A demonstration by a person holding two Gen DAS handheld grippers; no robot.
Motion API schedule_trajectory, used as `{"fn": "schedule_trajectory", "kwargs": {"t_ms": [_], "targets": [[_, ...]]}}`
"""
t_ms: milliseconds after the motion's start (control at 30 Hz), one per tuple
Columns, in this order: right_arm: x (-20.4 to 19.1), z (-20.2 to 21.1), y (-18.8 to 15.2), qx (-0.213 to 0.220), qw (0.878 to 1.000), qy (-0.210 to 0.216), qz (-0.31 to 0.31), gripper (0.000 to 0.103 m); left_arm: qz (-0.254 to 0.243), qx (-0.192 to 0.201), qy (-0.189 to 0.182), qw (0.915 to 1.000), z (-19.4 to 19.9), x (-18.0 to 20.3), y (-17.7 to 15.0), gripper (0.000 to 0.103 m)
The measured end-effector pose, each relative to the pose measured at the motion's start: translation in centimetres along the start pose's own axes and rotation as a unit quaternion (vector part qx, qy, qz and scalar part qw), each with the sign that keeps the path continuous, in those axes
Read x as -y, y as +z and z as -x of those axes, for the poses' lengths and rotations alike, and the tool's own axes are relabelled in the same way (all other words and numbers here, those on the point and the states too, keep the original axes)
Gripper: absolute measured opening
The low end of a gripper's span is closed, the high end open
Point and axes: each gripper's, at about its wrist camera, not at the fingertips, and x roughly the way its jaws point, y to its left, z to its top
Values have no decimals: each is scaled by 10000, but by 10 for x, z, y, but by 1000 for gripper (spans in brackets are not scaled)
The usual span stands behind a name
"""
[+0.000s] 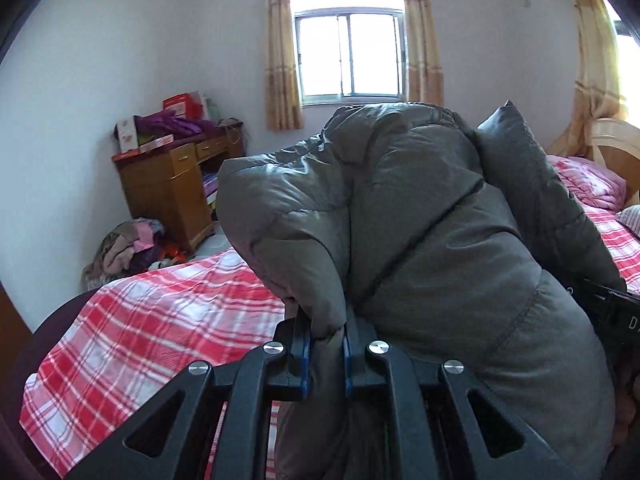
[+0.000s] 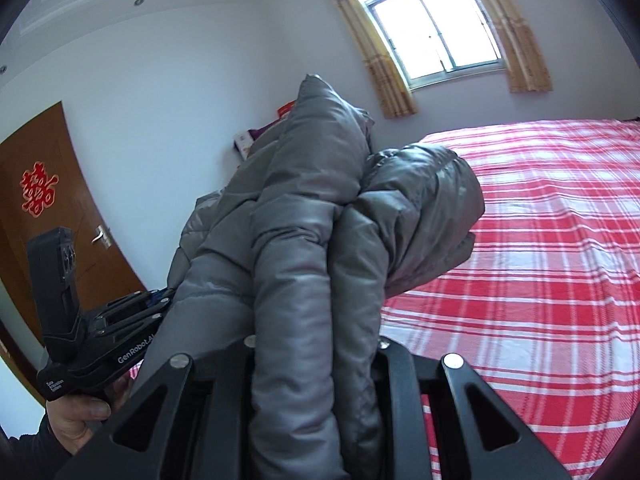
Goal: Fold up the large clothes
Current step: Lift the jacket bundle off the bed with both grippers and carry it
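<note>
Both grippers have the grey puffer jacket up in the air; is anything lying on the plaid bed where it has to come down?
Nothing visible does. The plaid sheet beyond the jacket shows bare; the pink quilt sits far off by the headboard.

Bed (image 2: pixel 540 240) under a red-and-white plaid sheet (image 1: pixel 152 320), pink quilt (image 1: pixel 588 180) at its head.

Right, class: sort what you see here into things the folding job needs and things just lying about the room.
Job:
grey puffer jacket
left gripper
right gripper
checked bed

Lying about:
wooden desk
clothes heap
pink quilt
</note>
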Motion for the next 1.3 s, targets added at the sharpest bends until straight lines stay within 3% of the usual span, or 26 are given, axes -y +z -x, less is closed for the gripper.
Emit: {"fn": "schedule_trajectory", "kwargs": {"t_ms": [500,1300], "targets": [[-36,-65,-12,-548,9980,259,196,22,315,-337,331,9984,-12,-71,-29,11],[-43,-122,-36,-1237,9921,213,52,22,455,-810,524,9943,-51,-108,-64,11]]}}
